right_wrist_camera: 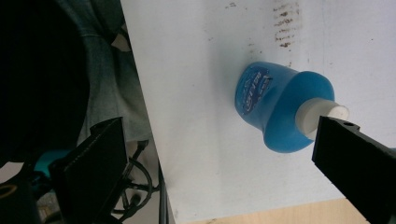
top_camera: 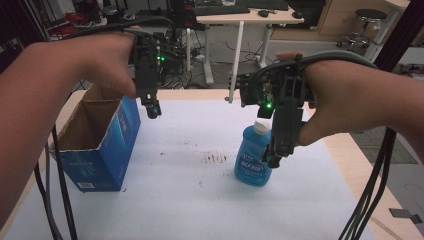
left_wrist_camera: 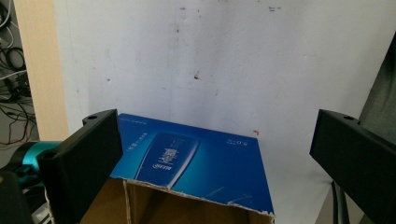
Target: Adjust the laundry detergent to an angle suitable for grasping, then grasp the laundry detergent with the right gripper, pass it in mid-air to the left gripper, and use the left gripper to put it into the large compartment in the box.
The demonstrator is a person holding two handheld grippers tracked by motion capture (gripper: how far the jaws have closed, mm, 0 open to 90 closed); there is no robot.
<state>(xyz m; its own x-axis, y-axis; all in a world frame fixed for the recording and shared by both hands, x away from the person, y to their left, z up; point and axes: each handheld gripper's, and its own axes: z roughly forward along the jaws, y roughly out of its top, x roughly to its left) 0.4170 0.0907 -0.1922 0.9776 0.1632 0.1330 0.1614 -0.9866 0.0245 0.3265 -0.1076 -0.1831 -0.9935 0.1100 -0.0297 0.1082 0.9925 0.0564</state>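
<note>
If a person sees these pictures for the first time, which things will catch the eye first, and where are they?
The blue bottle with its white cap stands upright right of the table's middle, on the white table cover. The right gripper hangs open just beside it, not yet gripping. At the left edge stands an open blue cardboard box, with the left gripper open above its far corner.

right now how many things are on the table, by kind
boxes: 1, the open blue box
bottles: 1, the blue bottle with a white cap
total: 2
</note>
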